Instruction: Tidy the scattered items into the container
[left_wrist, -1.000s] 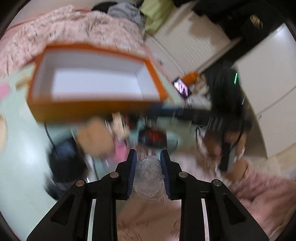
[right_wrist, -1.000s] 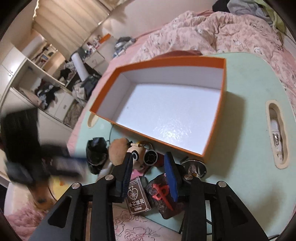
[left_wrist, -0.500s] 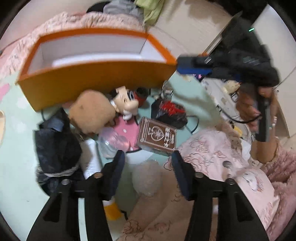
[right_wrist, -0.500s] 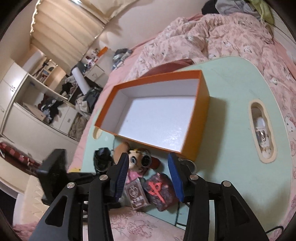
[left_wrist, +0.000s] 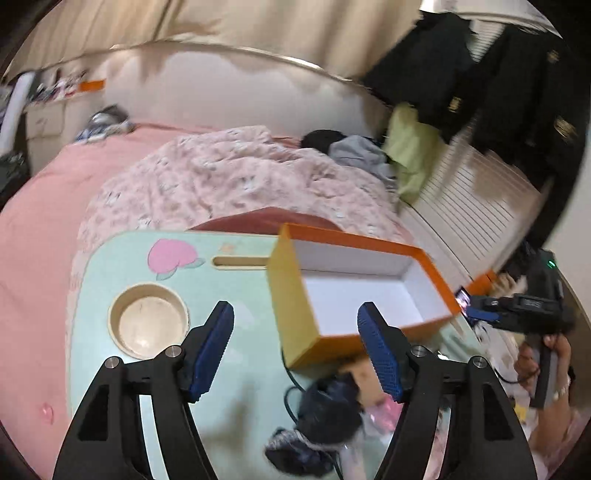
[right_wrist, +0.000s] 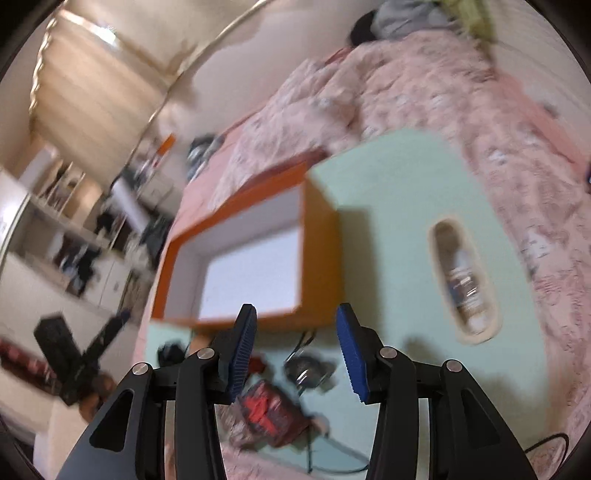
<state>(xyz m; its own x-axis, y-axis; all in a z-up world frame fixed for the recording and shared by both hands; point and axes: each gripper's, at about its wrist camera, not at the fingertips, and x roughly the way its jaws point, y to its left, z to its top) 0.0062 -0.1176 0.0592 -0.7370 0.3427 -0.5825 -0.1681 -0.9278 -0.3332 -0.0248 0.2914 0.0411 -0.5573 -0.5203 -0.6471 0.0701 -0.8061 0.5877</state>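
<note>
My left tongs (left_wrist: 295, 347) hang over the table (left_wrist: 240, 387), fingers spread wide, gripping nothing. My right tongs (right_wrist: 295, 354) are also spread and bare, tilted over the table's near edge. The box (left_wrist: 369, 295) sits on the table, orange outside, white inside, nothing in it that I can see. Scattered items lie at its near side: a dark bundle (left_wrist: 325, 417) and a red-and-black pack (right_wrist: 269, 417), both blurred.
</note>
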